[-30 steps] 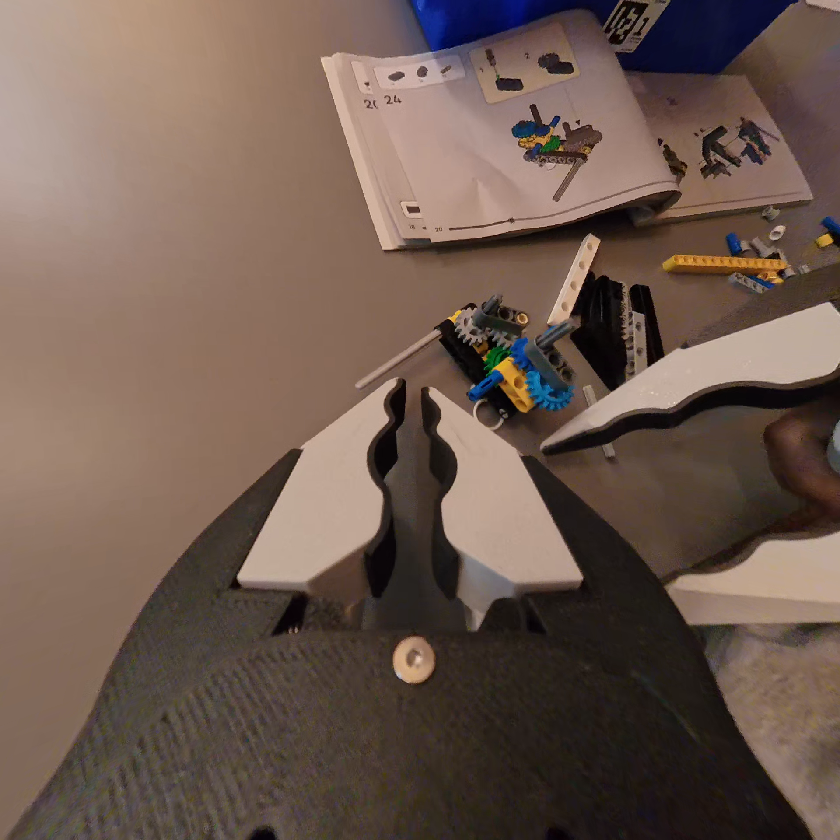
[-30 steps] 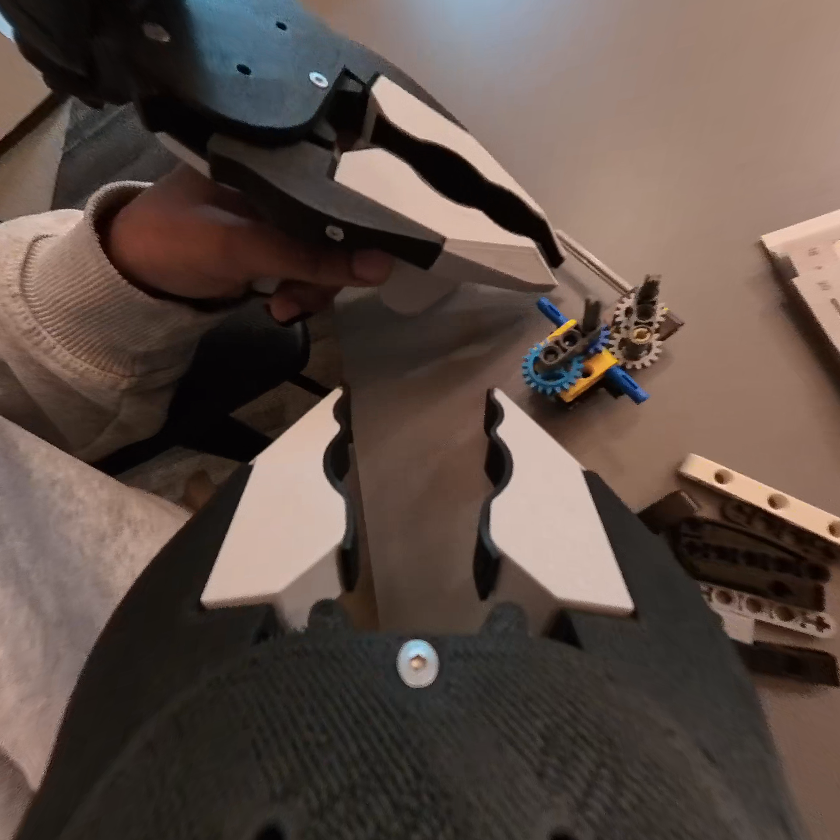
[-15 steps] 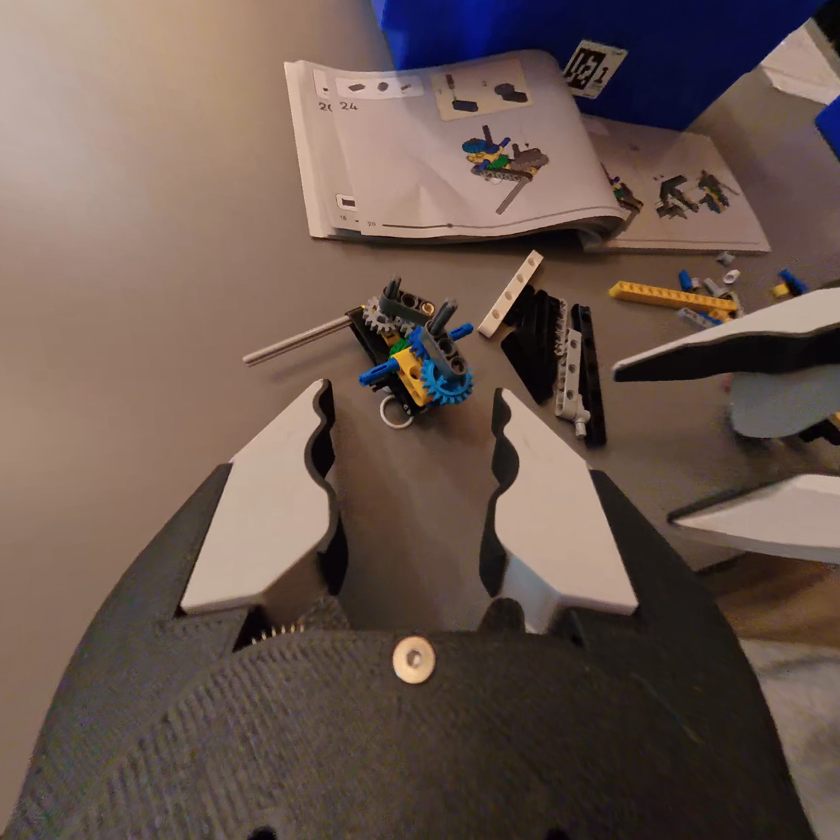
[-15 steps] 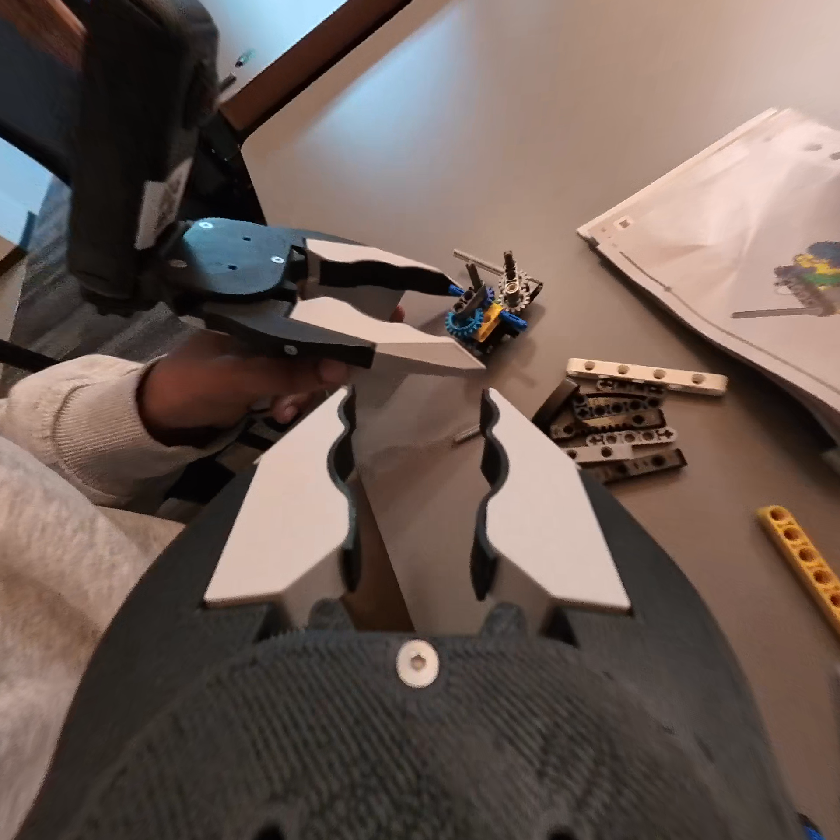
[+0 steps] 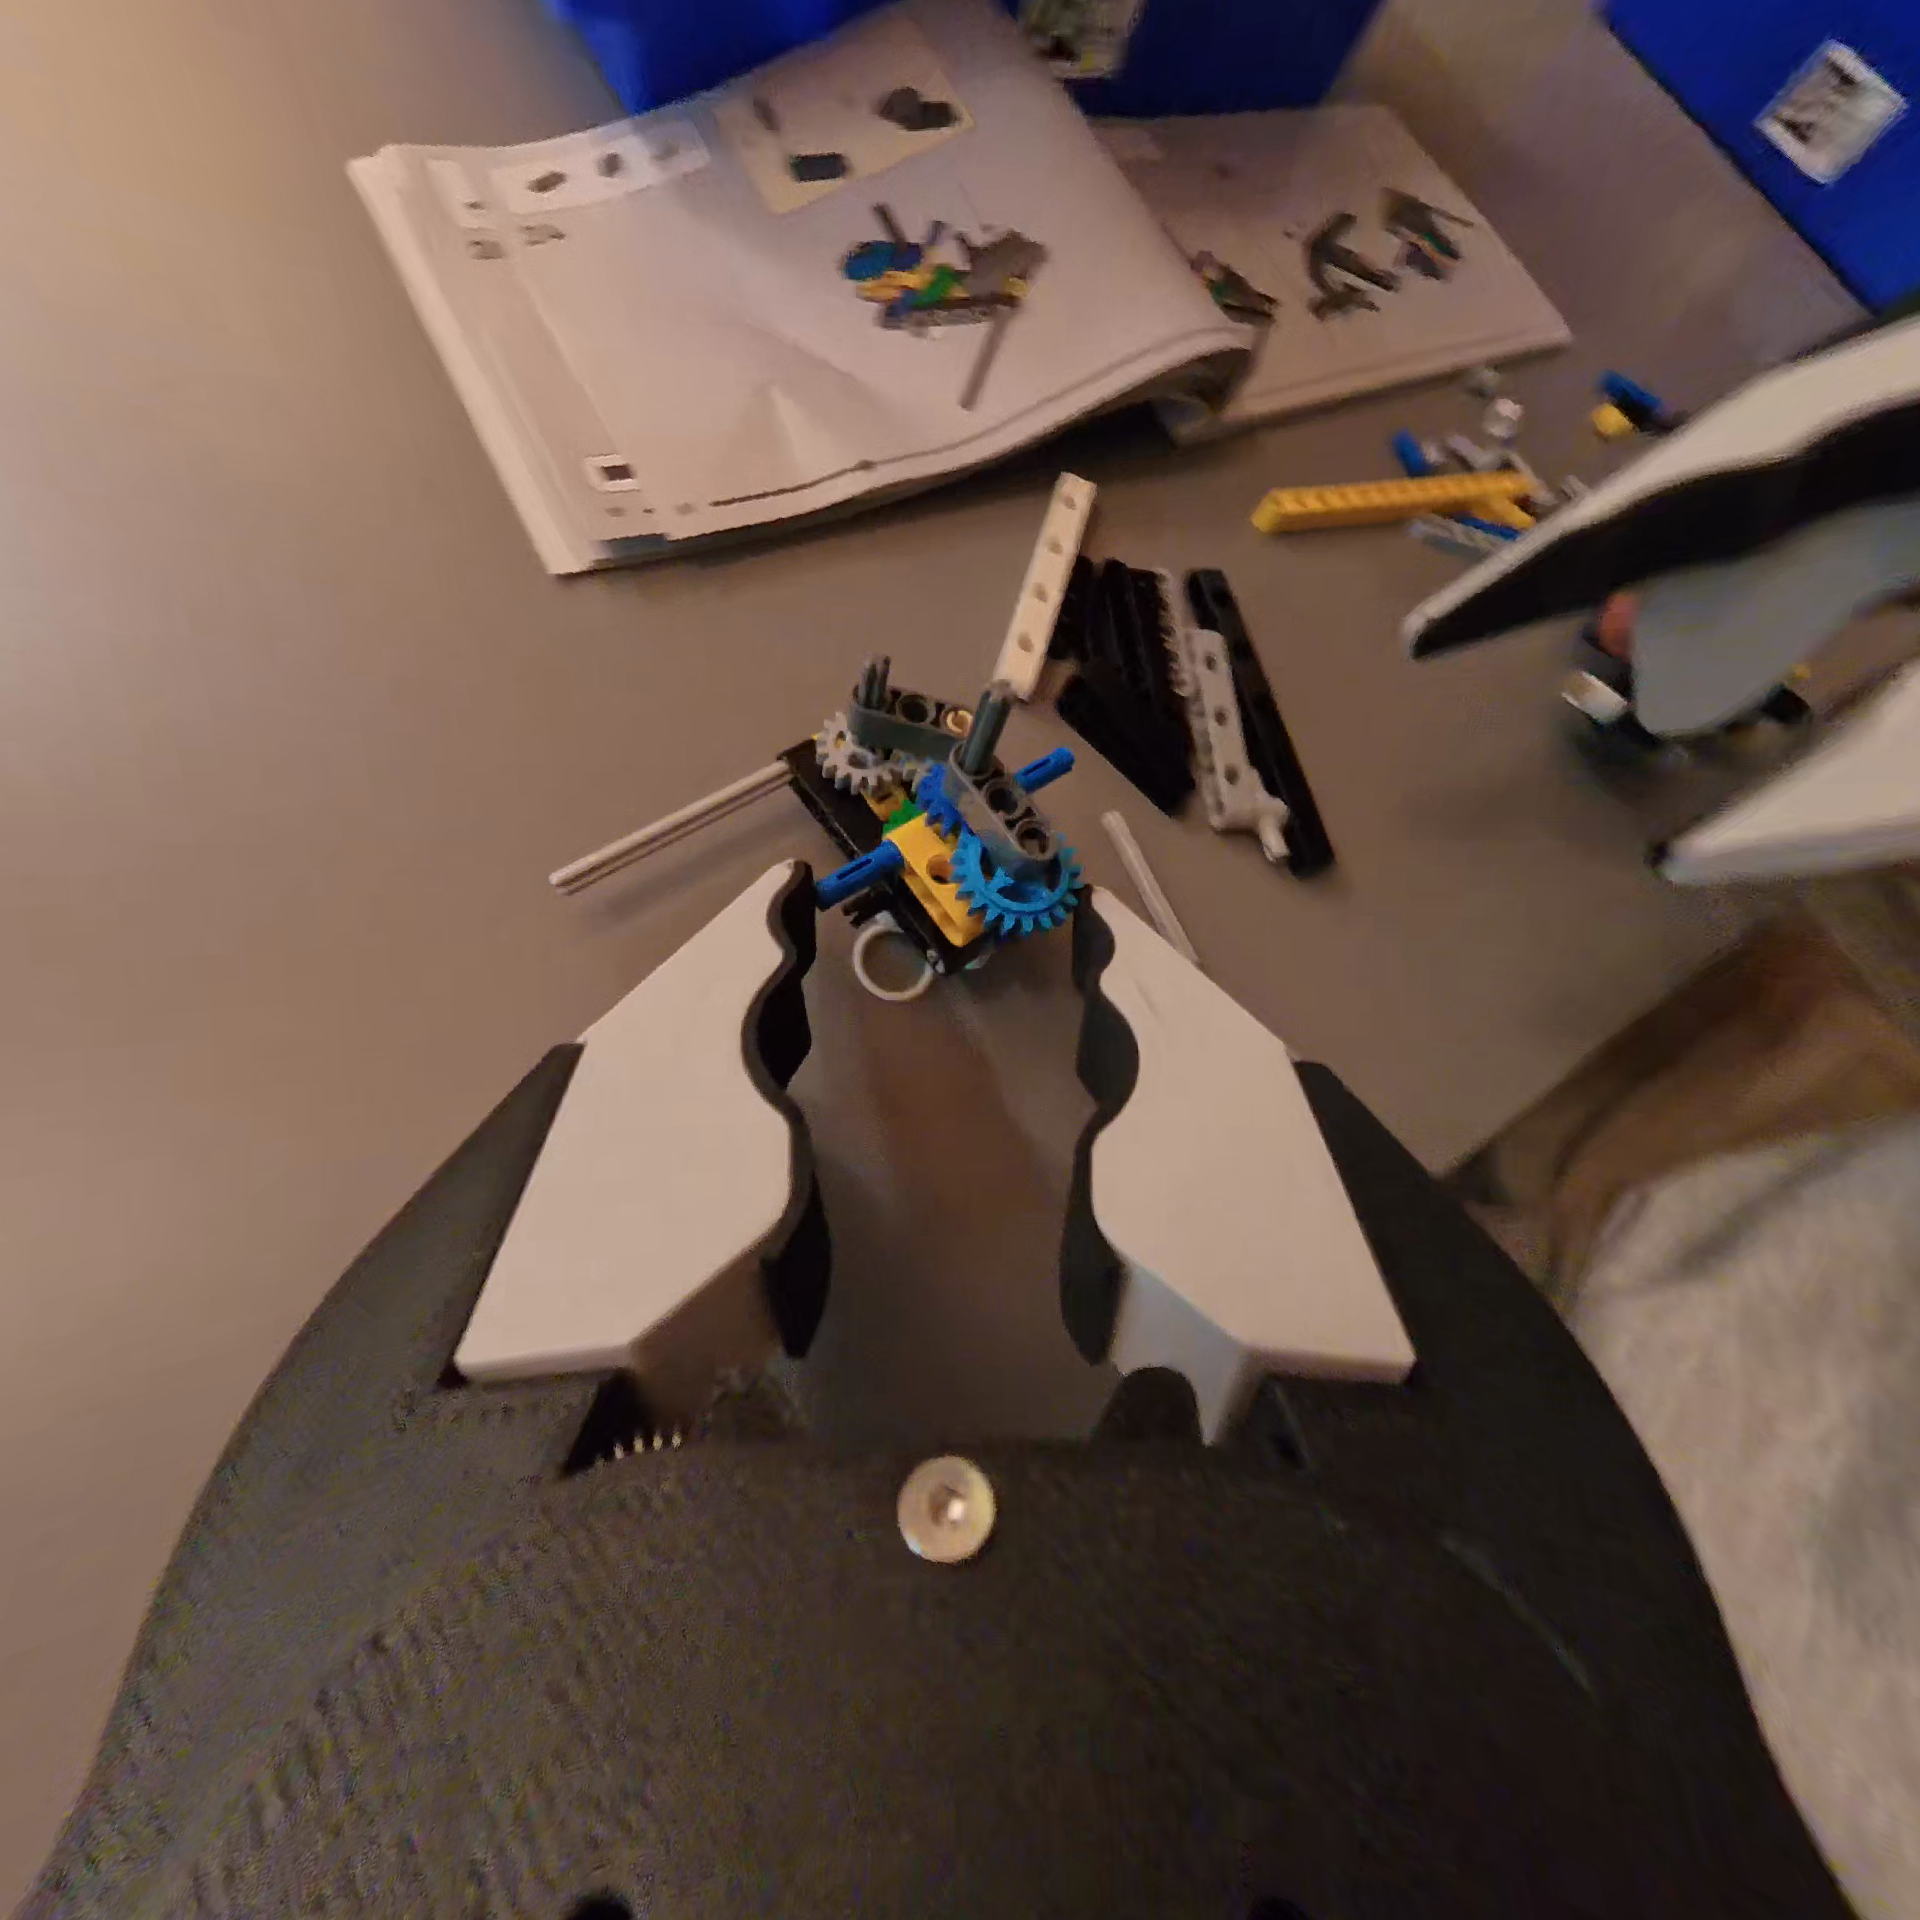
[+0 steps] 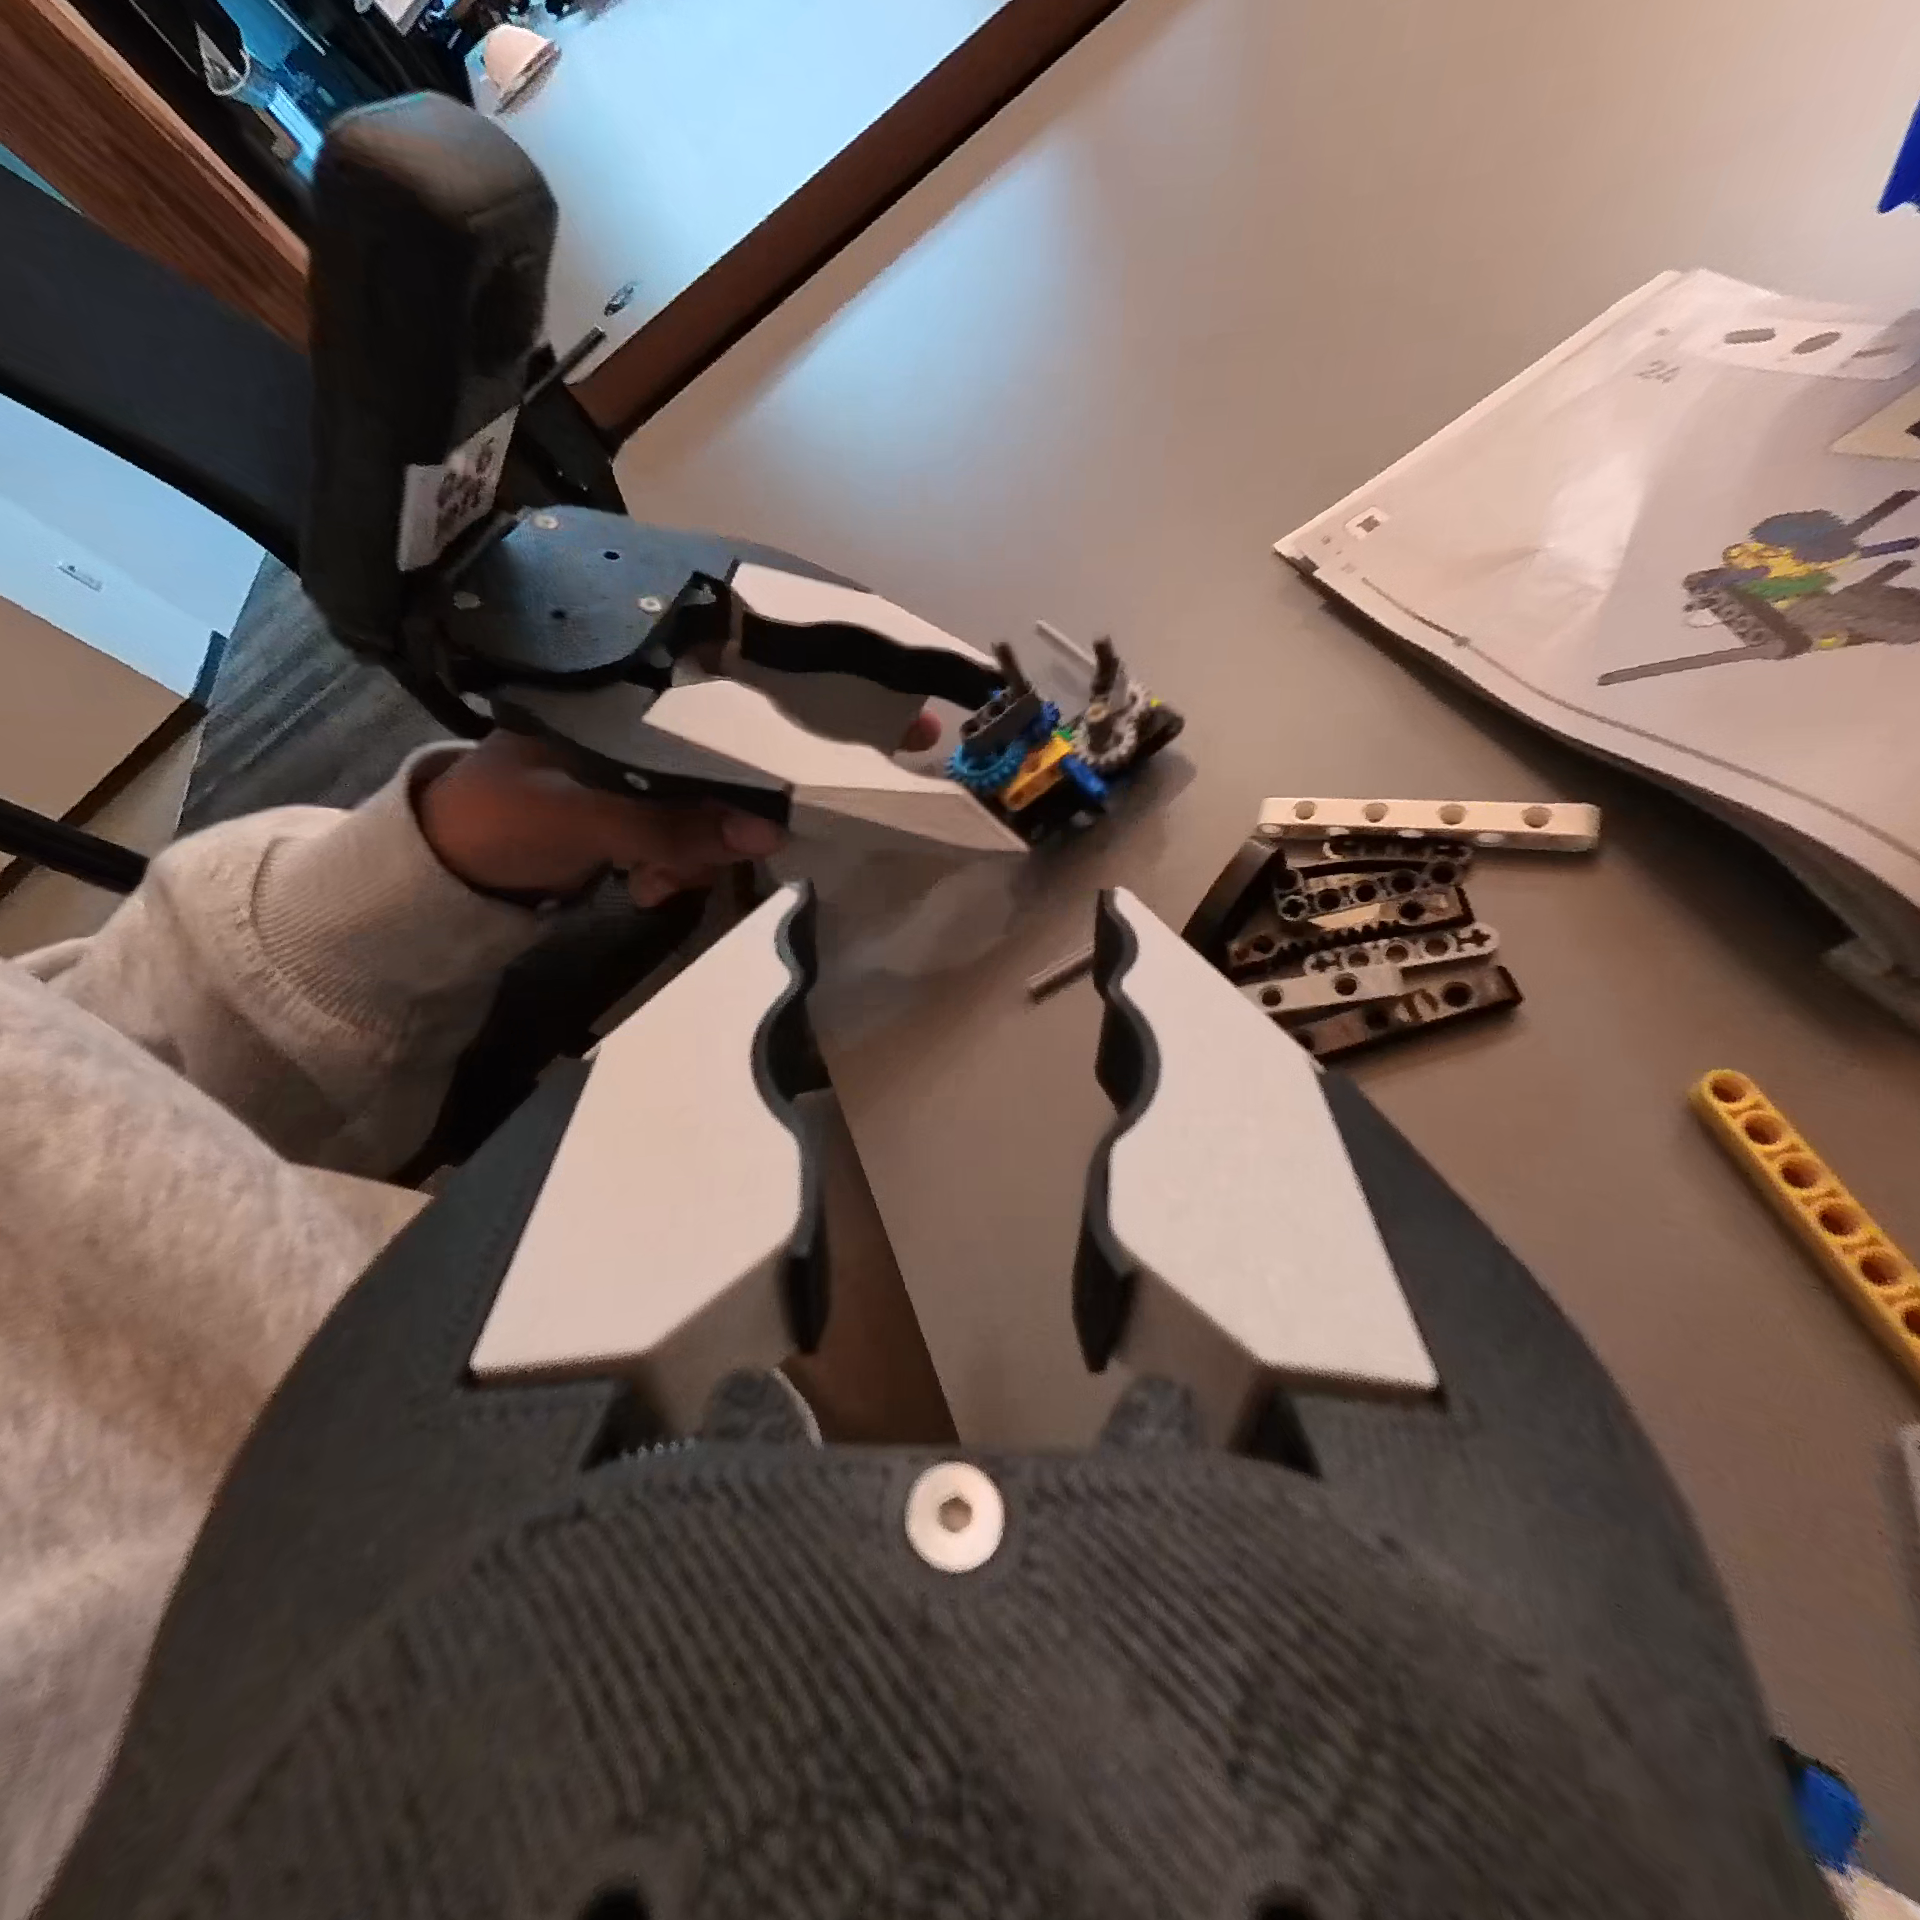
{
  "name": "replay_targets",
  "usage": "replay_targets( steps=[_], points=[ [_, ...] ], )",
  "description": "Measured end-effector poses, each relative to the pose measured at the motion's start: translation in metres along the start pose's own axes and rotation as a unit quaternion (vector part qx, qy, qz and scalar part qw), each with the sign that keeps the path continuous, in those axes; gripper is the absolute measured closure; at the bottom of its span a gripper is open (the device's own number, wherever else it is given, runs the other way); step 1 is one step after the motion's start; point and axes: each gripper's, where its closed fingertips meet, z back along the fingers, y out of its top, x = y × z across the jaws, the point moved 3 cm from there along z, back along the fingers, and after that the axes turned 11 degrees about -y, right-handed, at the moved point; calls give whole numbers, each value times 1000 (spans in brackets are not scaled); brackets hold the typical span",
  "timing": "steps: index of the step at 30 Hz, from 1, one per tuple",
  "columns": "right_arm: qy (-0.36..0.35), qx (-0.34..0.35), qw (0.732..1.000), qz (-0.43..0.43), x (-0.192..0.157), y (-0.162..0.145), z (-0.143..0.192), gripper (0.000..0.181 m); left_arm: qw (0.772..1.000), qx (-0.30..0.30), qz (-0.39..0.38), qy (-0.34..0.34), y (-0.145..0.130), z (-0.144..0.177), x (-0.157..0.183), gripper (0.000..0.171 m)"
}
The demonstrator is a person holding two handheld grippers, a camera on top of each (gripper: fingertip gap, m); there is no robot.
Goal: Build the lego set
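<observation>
Left wrist view: sits behind the left hand-held gripper (image 5: 940,899), looks steeply down and forward at the desk (image 5: 260,644), close on the gear assembly (image 5: 935,821), open instruction booklet (image 5: 790,312) farther off. Right wrist view: behind the right hand-held gripper (image 6: 951,909), lower angle, looks across the desk toward its far edge. Shared: gear assembly, black beam pile (image 6: 1361,945), yellow beam (image 6: 1808,1195), booklet; each view catches the other hand-held gripper.

dim warm light, soft glare on the table (image 5: 208,520), motion blur, wide-angle edge distortion.
</observation>
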Motion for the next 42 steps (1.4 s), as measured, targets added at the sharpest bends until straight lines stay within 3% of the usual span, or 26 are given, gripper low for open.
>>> replay_targets(
  steps=[6, 10, 14, 23, 42],
  points=[
    [-10, -12, 1000, 18, -3, -9, -4, 128, 978, -75, -119, -154, -18, 13, 17, 124],
    [11, -18, 1000, 5, -12, -12, -8, 128, 968, -95, -131, -190, -19, 20, 12, 124],
    [1, -22, 1000, 11, -13, -13, -11, 128, 969, -95, -128, -188, -16, 26, 4, 123],
    [-1, -30, 999, 10, -20, -14, -21, 127, 987, -54, -101, -115, -16, 43, -20, 123],
    [-4, -33, 999, 6, -22, -14, -26, 126, 995, -27, -62, -78, -13, 31, -35, 131]
  ],
)
